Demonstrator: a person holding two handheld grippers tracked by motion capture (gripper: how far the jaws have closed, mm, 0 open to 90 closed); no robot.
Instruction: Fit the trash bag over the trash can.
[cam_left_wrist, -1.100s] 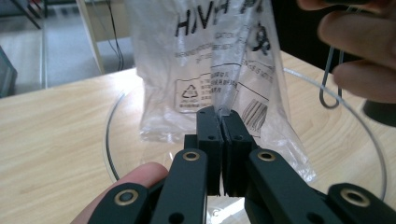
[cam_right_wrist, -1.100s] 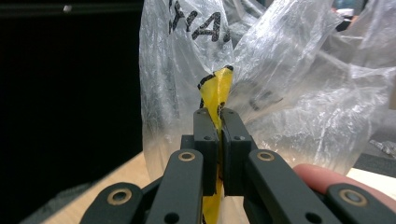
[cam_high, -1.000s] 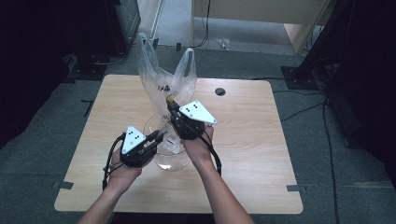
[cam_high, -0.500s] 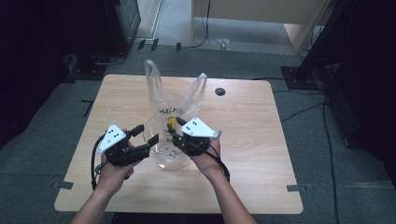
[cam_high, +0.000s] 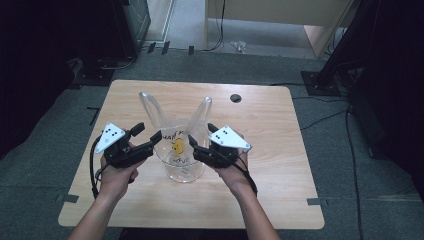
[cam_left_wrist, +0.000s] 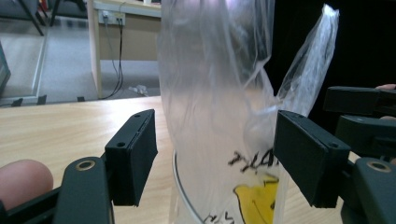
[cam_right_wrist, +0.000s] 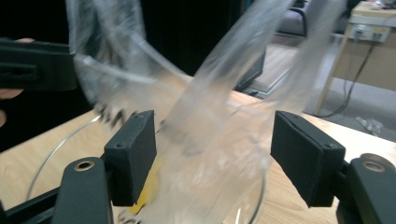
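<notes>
**Plastic bag stands in glass bowl, both grippers spread beside it**

Plastic bag (cam_high: 176, 142), clear with black lettering and a yellow smiley print, sits in a clear glass bowl (cam_high: 184, 172) just below the middle of the wooden table (cam_high: 280, 150). Its two handles rise free, one leaning toward 11 o'clock, the other toward 1 o'clock.

Left gripper (cam_high: 149, 137) sits at the bag's 9 o'clock, held in the person's left hand (cam_high: 116, 175). Its jaws are spread after having just been opening; in the left gripper view (cam_left_wrist: 215, 149) the bag film hangs between the pads without either pad pressing on it.

Right gripper (cam_high: 200, 140) sits at the bag's 3 o'clock in the right hand (cam_high: 235, 172), its jaws likewise spread and just opened further. In the right gripper view (cam_right_wrist: 212, 154) the blurred bag and the bowl's rim lie between the pads, and no pad pinches the film.

A dark round hole (cam_high: 236, 98) marks the tabletop at 1 o'clock from the bag, well apart.
</notes>
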